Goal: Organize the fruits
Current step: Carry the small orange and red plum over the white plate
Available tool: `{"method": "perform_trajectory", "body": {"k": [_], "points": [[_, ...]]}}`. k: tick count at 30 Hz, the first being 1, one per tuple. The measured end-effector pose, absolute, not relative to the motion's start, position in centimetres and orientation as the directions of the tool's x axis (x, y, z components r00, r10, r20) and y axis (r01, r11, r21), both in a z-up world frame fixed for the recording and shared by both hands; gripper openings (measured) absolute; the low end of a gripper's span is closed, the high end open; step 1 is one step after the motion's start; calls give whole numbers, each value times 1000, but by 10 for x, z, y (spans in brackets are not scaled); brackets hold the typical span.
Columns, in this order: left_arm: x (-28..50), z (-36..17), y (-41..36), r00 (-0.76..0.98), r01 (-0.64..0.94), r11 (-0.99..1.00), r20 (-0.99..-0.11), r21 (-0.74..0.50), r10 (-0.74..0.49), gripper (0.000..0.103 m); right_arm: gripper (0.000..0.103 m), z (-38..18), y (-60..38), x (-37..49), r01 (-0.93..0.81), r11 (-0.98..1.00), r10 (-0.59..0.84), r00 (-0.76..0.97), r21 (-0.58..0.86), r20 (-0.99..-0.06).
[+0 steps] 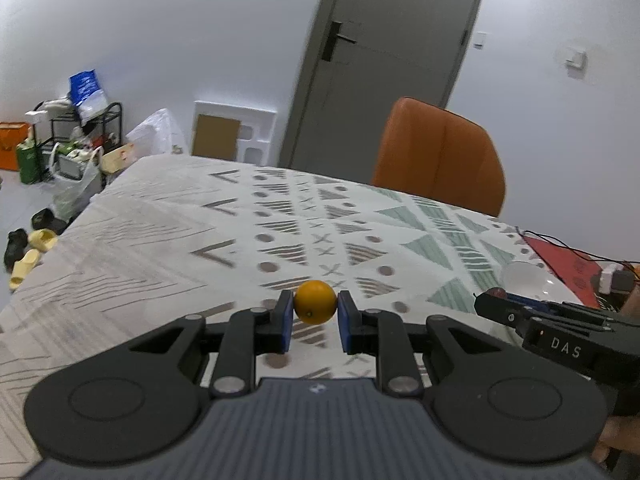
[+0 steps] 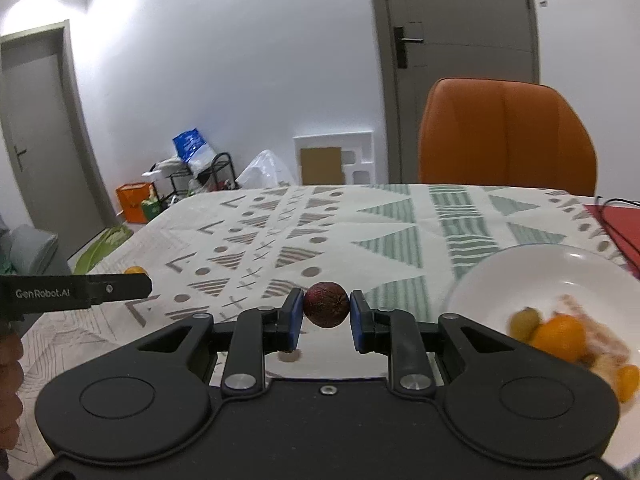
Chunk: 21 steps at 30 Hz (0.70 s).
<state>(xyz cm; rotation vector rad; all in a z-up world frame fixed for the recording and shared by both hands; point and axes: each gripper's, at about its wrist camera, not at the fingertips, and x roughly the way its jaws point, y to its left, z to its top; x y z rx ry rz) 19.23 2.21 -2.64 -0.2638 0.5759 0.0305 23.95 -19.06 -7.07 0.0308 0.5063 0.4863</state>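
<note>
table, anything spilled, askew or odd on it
Nothing spilled or damaged. The left gripper holds an orange, the right gripper a dark red fruit, both clear of the table. The other fruits sit inside the bowl.

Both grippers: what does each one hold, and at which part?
Left gripper: small orange fruit, pinched at its two sides. Right gripper: dark red fruit, also at its sides.

A home: cloth-covered table [image 1: 168, 224], orange chair [image 1: 440, 152], slippers [image 1: 40, 240], clutter by the door [image 1: 384, 56].
</note>
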Motion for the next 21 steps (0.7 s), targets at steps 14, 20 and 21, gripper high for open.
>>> {"method": "perform_trajectory", "body": {"k": [14,20,21], "points": [[203,-13,-37,845,13,977,-521,-212,-124,21,23,-65,-247,226,-357,920,392,815,163,-426],[207,-10,-58,844,50,978,-514,-204,-151,21,23,-64,-270,222,-324,931,365,831,169,-420],[208,-9,-62,844,56,978,-513,-202,-155,21,23,-64,-273,222,-318,933,361,833,169,-419]]}}
